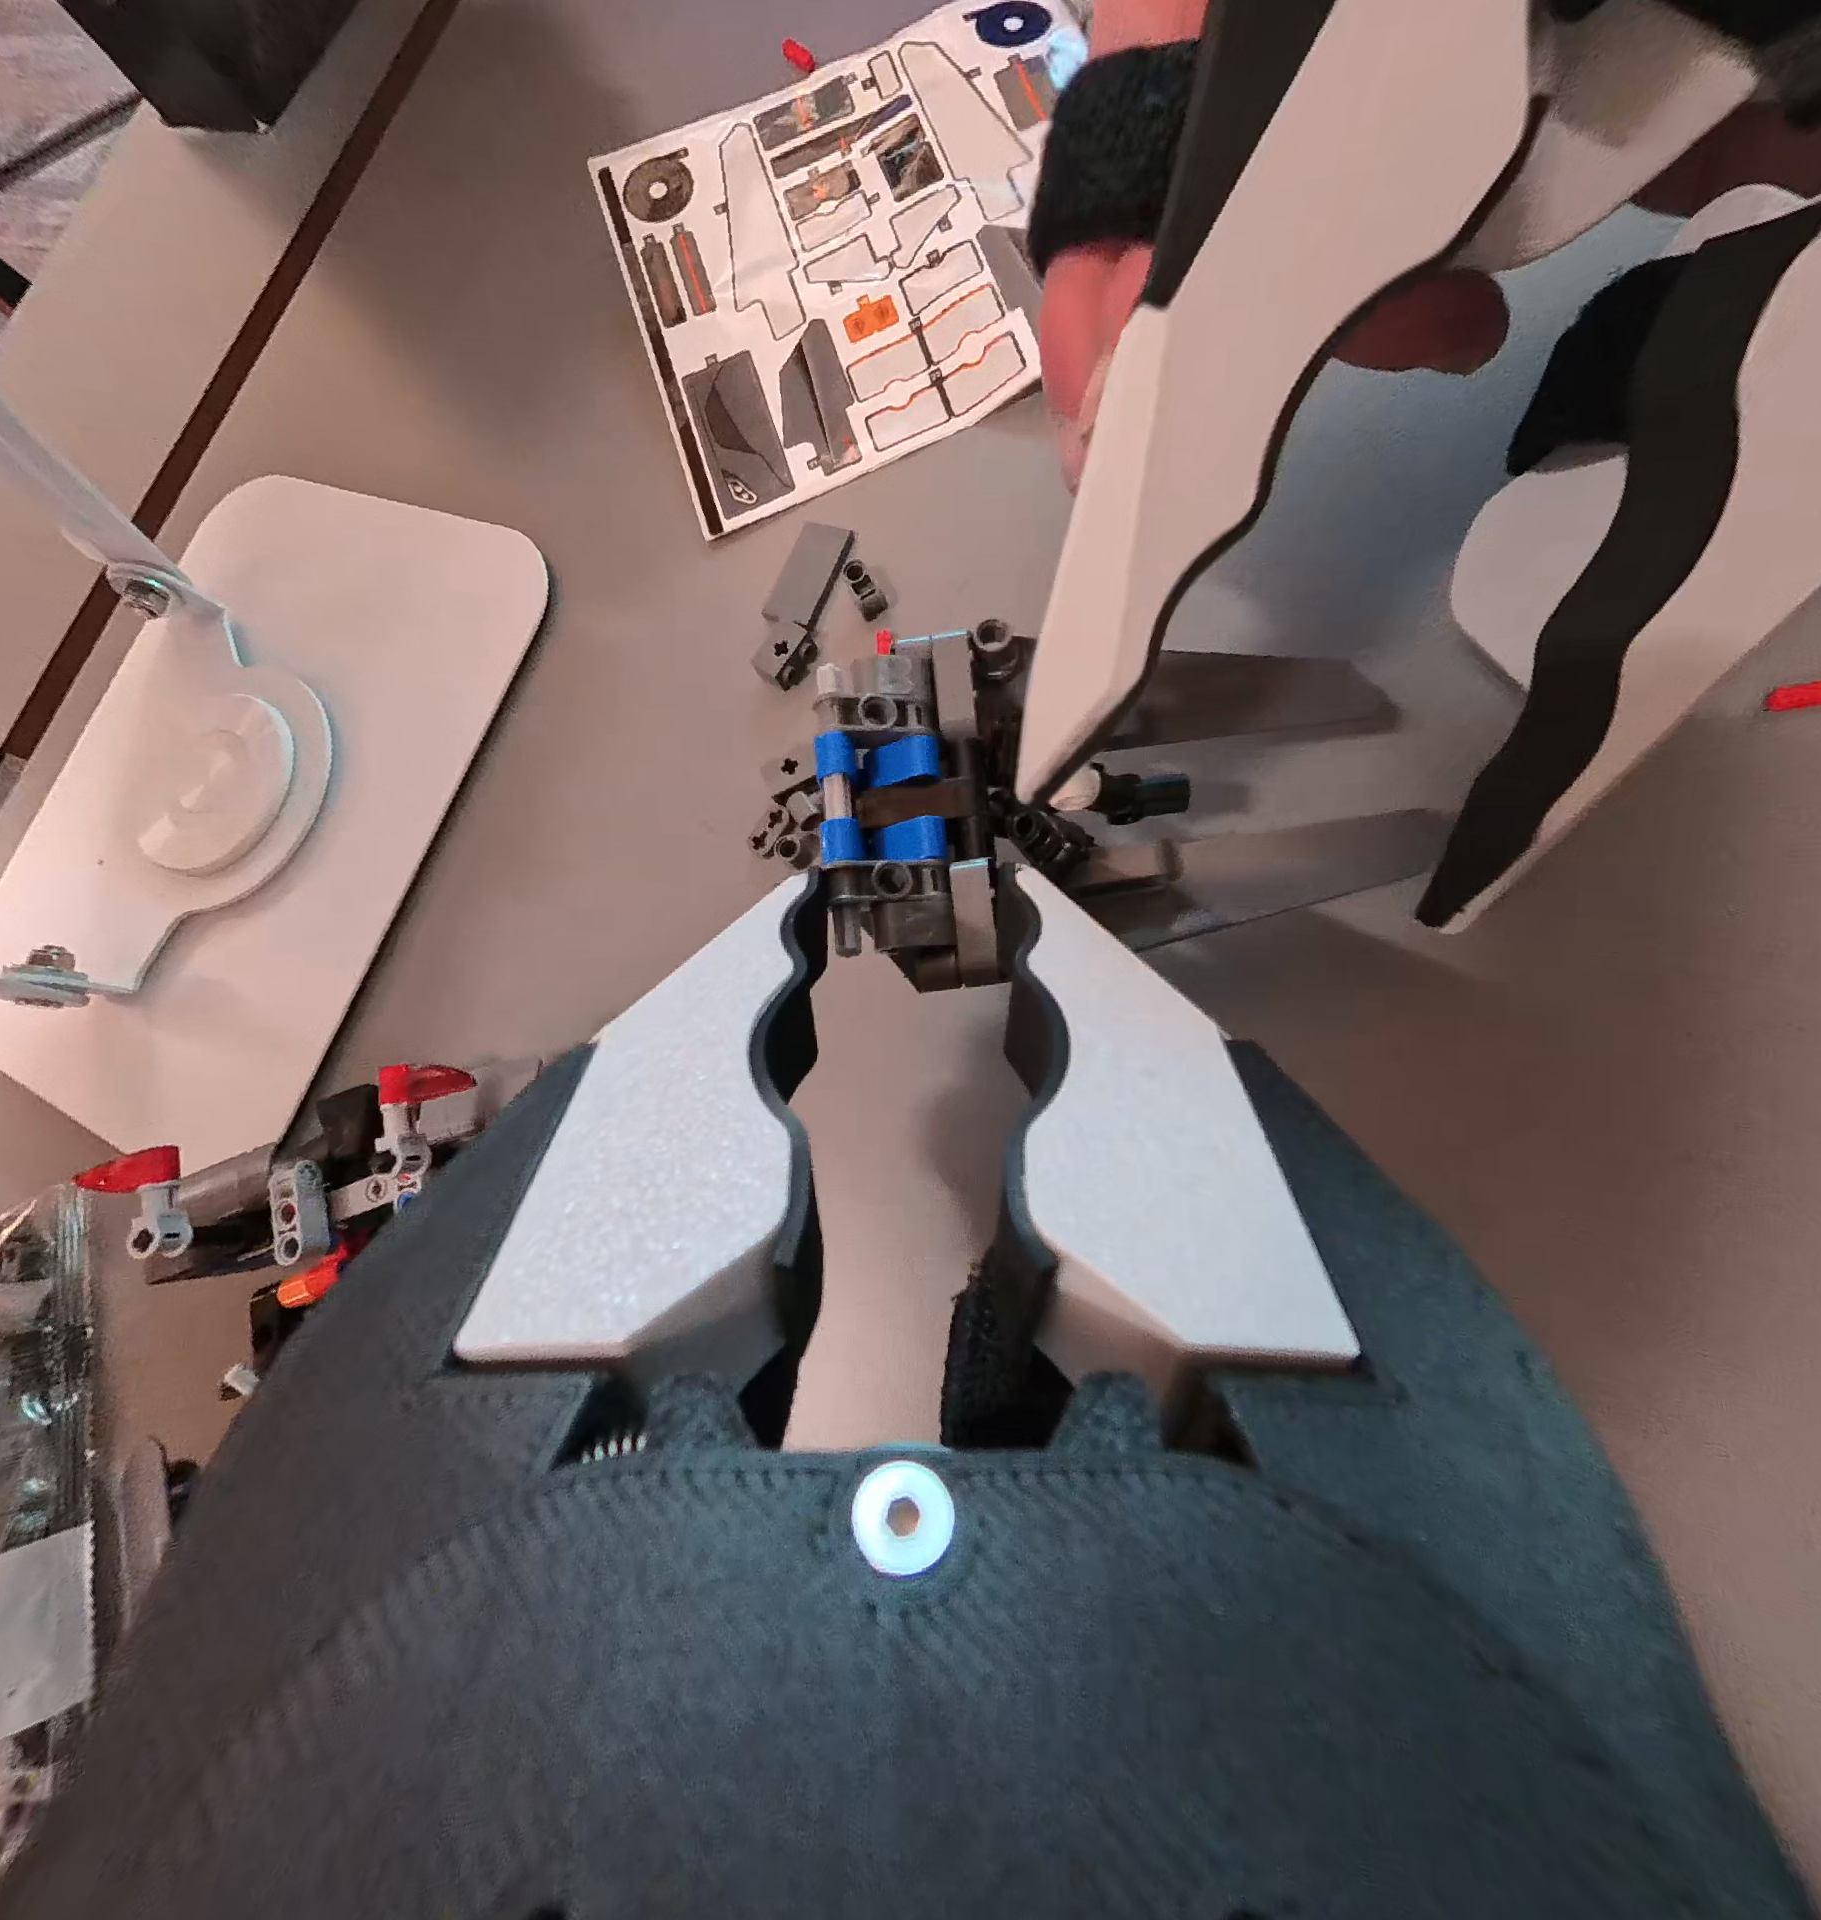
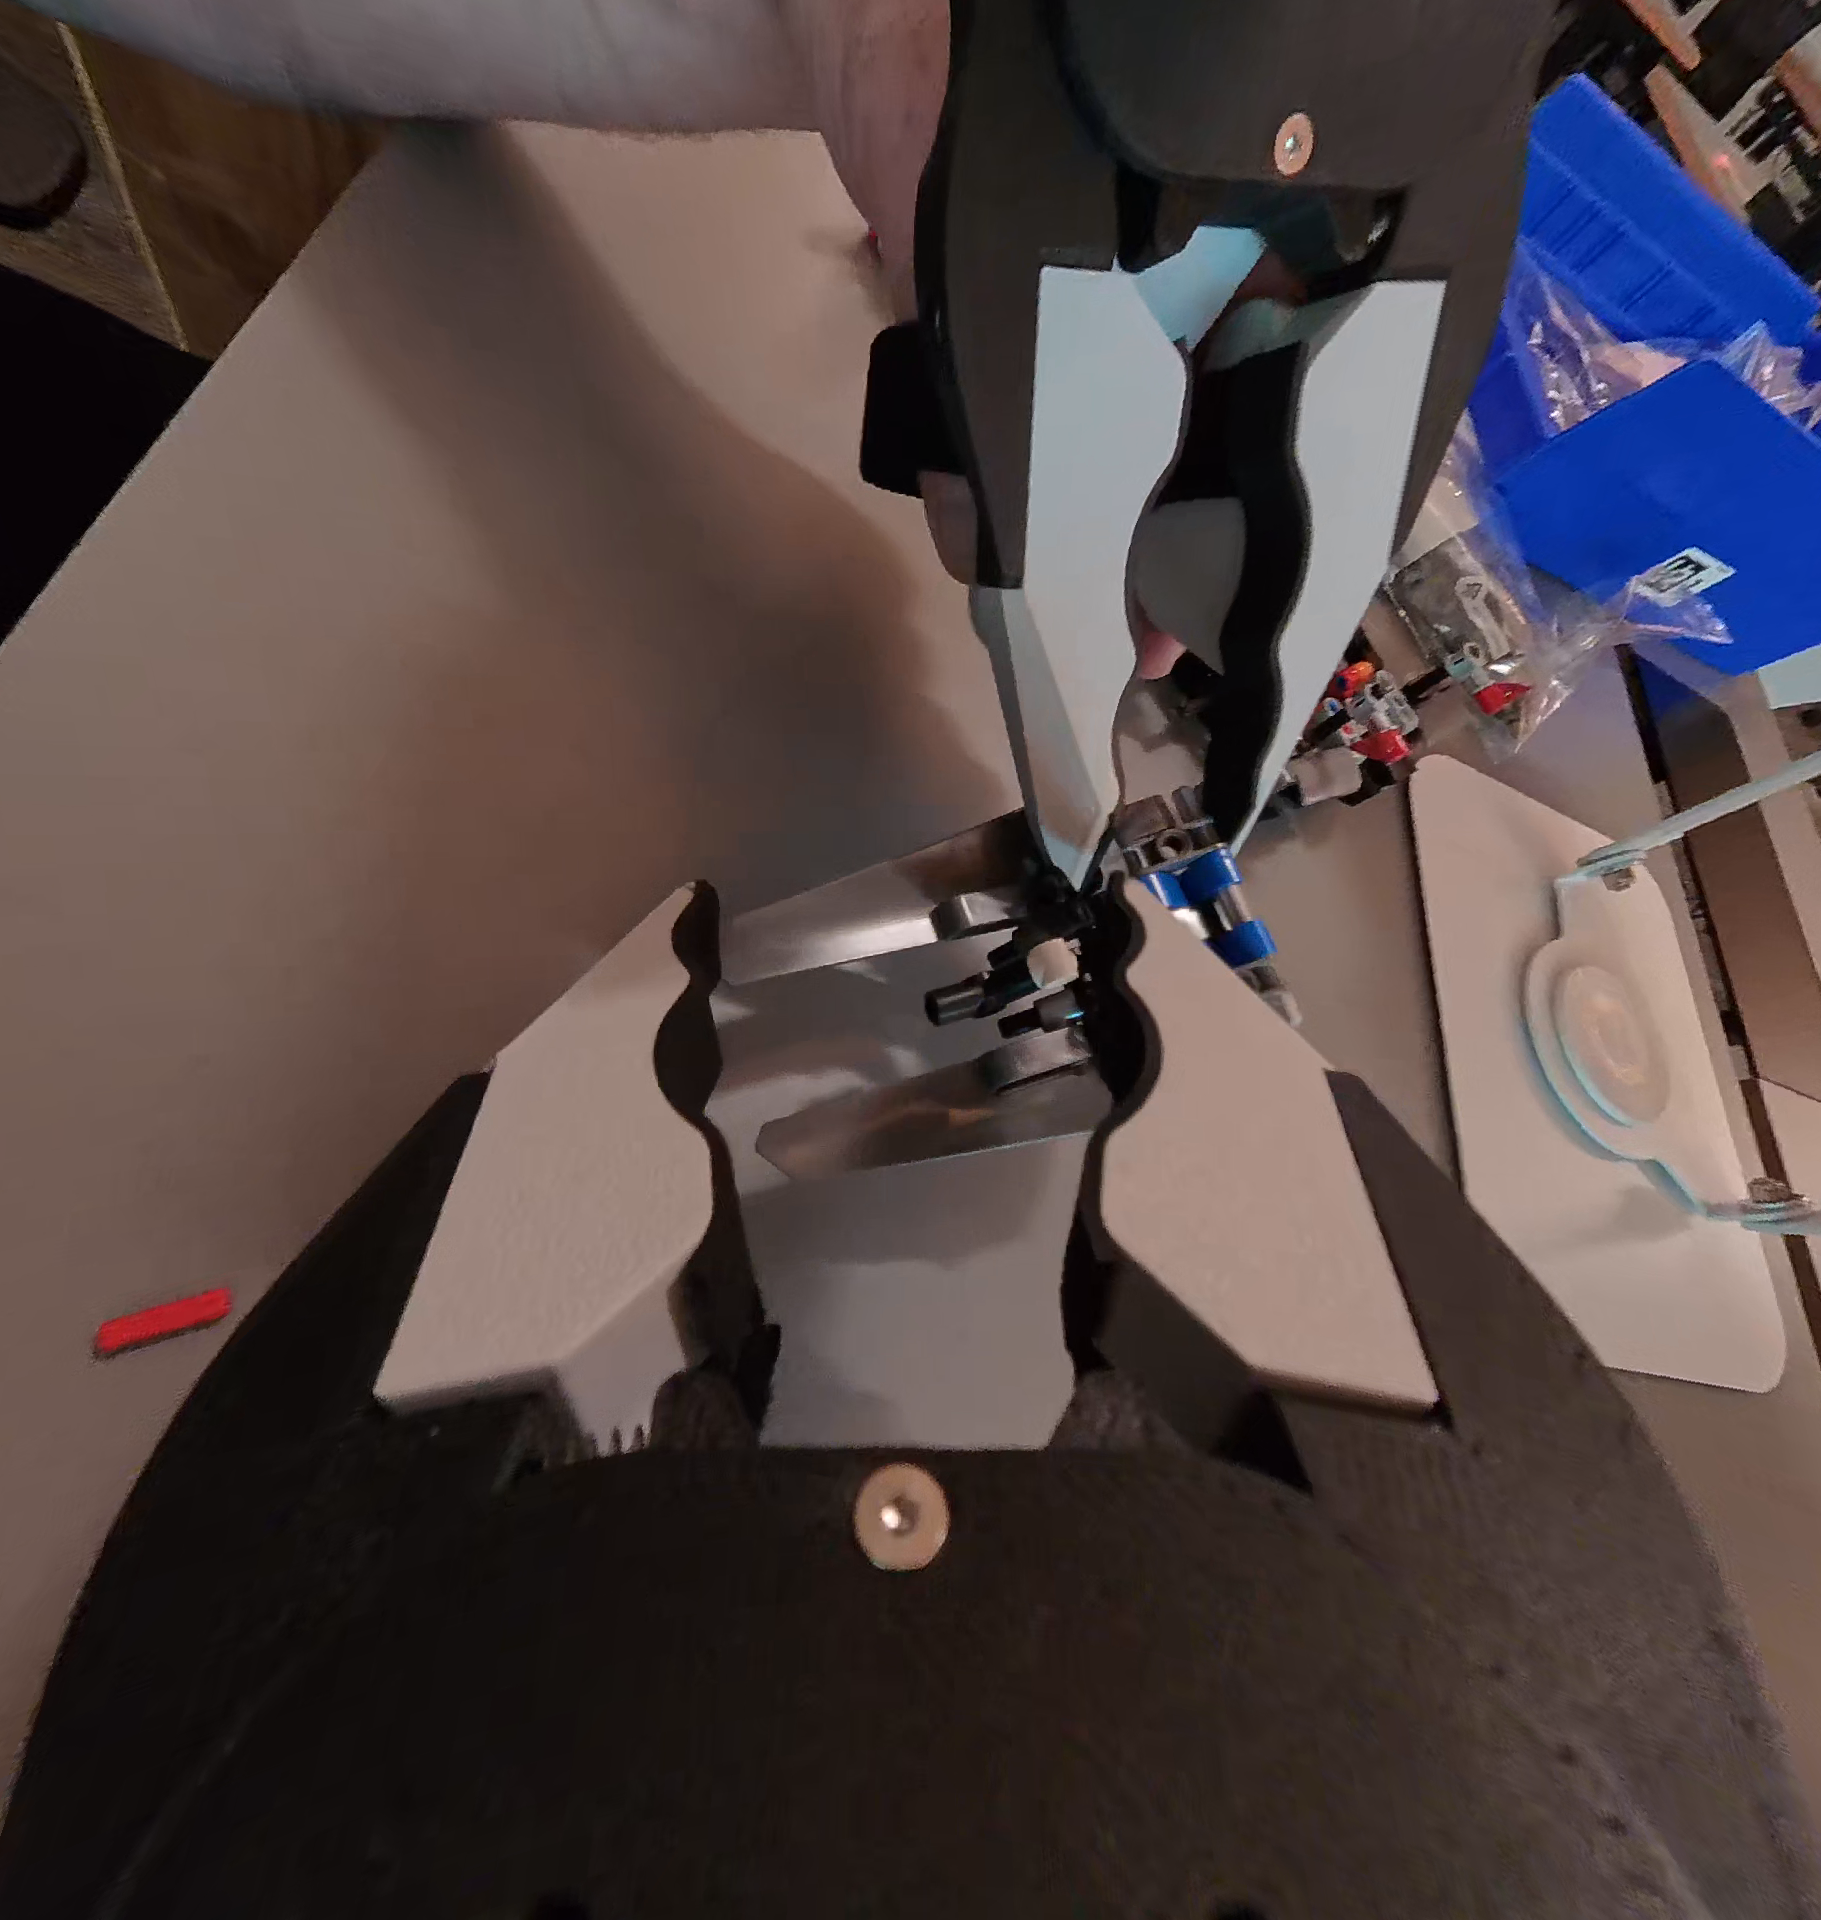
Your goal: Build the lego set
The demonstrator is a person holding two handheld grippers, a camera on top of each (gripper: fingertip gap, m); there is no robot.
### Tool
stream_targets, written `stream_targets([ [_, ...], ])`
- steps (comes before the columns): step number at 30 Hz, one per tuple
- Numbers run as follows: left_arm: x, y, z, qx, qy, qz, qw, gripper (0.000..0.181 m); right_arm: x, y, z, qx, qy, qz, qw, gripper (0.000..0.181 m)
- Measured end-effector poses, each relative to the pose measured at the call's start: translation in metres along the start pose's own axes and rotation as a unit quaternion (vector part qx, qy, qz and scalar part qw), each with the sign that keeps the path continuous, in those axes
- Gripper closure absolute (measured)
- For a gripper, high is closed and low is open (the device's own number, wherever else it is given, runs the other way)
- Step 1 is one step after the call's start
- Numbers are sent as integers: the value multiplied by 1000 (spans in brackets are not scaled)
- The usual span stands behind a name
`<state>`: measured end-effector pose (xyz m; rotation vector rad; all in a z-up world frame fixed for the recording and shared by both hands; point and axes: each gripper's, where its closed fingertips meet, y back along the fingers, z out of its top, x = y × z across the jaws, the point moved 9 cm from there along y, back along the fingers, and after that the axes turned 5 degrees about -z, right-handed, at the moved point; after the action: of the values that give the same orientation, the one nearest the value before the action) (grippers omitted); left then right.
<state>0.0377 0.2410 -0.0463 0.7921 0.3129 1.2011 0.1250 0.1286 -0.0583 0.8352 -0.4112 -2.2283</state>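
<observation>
The left gripper (image 1: 911, 920) has its jaws clamped on the near end of the lego sub-assembly (image 1: 890, 805), the blue-and-grey core resting on the bench (image 1: 1301, 1143). The right gripper (image 2: 911, 914) stands with jaws wide apart, one tip at the assembly's black pin cluster (image 2: 1020, 987), gripping nothing. Judged step: steadying the core for the next part; that calls for a fine, aligned push. Loose grey pieces (image 1: 807, 597) lie just beyond the assembly, the sticker sheet (image 1: 833, 270) farther off, crowding little.
</observation>
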Motion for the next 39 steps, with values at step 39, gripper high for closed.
stream_targets([
  [39, -19, 19, 29, -125, -180, 110, 970, 152, -68, 31, -35, -189, -435, 98, 875, 157],
])
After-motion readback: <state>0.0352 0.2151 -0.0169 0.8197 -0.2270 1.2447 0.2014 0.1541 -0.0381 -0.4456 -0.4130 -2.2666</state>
